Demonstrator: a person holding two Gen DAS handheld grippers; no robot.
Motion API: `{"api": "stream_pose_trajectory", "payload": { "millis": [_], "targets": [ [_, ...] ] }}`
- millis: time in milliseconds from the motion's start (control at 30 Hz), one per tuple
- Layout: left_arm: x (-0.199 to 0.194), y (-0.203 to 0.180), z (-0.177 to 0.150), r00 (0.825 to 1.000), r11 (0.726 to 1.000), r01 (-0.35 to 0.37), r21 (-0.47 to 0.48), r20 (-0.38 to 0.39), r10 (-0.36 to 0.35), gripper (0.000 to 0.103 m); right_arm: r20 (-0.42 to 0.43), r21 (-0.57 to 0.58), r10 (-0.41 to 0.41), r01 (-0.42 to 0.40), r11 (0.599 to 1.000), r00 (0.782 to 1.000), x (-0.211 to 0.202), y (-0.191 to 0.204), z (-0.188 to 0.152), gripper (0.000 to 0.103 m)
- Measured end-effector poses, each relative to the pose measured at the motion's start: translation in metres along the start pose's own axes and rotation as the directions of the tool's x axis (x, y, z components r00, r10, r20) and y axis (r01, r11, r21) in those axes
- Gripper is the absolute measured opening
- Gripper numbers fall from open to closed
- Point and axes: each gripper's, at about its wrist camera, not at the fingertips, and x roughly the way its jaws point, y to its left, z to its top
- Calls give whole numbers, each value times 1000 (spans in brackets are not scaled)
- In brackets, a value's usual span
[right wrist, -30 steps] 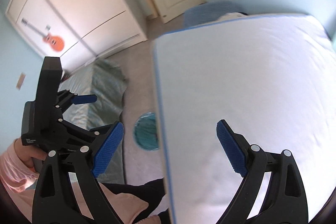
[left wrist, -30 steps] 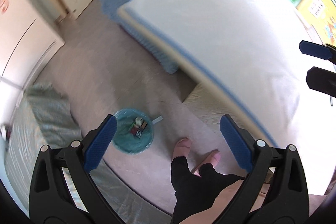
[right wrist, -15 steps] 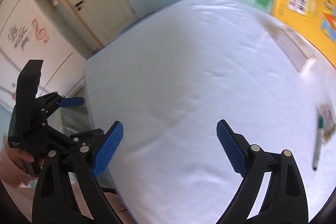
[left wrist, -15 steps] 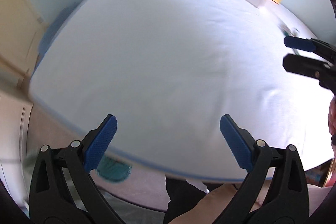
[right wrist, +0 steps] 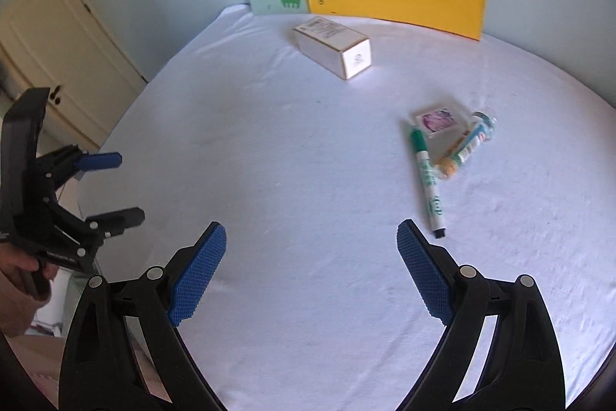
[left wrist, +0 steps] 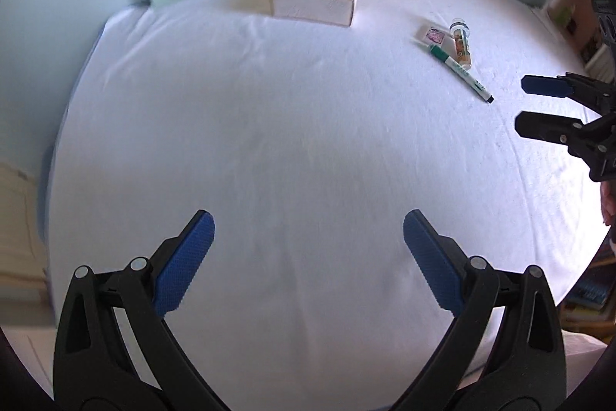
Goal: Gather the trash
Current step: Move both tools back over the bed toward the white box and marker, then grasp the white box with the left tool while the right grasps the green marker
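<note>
While both grippers hover with jaws apart and empty over the white bed [left wrist: 269,141], the left gripper [left wrist: 308,253] hangs back and the right gripper [right wrist: 312,257] points toward the litter. Beyond a small carton [right wrist: 333,47], a green marker [right wrist: 426,176], a little bottle [right wrist: 467,145] and a flat wrapper [right wrist: 437,120] cluster close together. All look light; the marker, stiff and round, seems best pinched mid-barrel.
</note>
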Motion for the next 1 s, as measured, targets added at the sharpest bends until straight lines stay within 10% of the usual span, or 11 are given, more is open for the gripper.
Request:
{"api": "stream_pose_trajectory", "payload": {
  "millis": [433, 1000],
  "targets": [
    [53, -8, 129, 998, 952, 69, 297, -22, -65, 96, -38, 184, -100, 106, 977, 994, 25, -42, 4, 90],
    [126, -20, 212, 999, 759, 46, 649, -23, -41, 96, -112, 253, -166, 190, 949, 980, 64, -57, 17, 90]
  ]
}}
